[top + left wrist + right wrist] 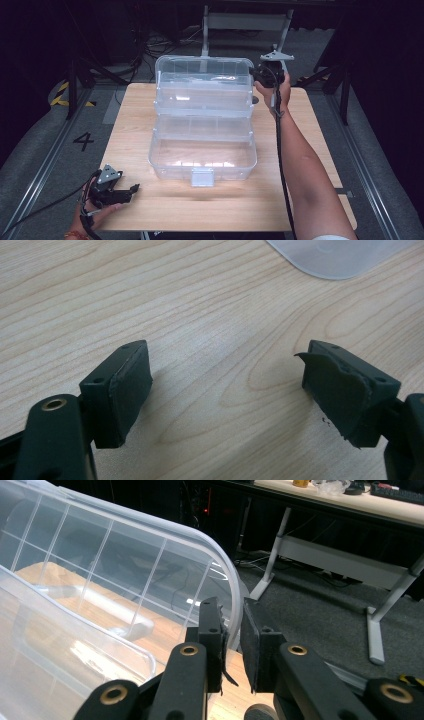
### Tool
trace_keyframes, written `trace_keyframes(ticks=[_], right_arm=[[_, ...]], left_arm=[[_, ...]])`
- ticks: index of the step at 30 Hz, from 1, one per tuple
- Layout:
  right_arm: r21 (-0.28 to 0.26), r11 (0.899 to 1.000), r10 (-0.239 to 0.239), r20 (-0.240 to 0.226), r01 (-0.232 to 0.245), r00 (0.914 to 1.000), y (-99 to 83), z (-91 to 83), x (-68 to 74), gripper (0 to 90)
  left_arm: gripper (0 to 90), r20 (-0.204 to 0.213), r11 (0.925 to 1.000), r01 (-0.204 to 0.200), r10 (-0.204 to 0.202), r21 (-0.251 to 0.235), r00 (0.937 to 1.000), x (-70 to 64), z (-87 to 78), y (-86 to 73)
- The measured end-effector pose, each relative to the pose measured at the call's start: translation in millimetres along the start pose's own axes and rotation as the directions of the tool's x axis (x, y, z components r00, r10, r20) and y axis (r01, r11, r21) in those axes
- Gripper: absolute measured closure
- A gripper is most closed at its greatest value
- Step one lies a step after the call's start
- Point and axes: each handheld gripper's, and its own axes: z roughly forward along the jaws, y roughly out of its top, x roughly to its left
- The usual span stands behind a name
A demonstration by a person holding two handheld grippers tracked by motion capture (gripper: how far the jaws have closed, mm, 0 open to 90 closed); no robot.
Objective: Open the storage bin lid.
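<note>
A clear plastic organiser box (202, 160) stands open in the middle of the wooden table (310, 150), its tiers stepped back and its lid (202, 67) upright at the rear. My right gripper (257, 74) is at the lid's top right corner. In the right gripper view, the gripper (231, 615) has its jaws closed on the lid's (125, 565) curved rim. My left gripper (132, 192) rests low at the table's front left, apart from the box. Its jaws (225, 380) stand wide open over bare wood, with a corner of the box (340, 257) farther off.
A white latch (202, 177) hangs at the box's front wall. Behind the table stand a metal desk frame (245, 22) and dark stands. The grey floor carries a painted number 4 (83, 141) and yellow-black tape (62, 95) at the left.
</note>
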Motion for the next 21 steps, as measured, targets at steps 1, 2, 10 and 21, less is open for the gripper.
trace_keyframes(ticks=[1,2,10,21], right_arm=[[-0.001,1.000,0.004,0.000,-0.004,1.0000,-0.9,1.3,-0.6,80.2],[0.001,1.000,0.003,0.005,-0.003,1.0000,-1.4,2.7,-0.3,80.0],[0.026,1.000,-0.001,0.028,0.001,0.9996,-4.2,11.8,0.0,79.4],[0.041,0.999,0.007,0.036,-0.008,0.9993,-7.9,18.8,-1.2,78.7]], left_arm=[[20.3,0.000,1.0000,0.000,0.000,0.000,1.0000,0.0,0.0,0.0],[20.3,0.000,1.0000,0.000,0.000,0.000,1.0000,0.0,0.0,0.0],[20.3,0.000,1.0000,-0.003,0.003,0.007,1.0000,0.1,-0.7,0.1],[20.4,0.002,0.9999,0.000,0.000,0.010,1.0000,-0.8,-1.5,-0.5]])
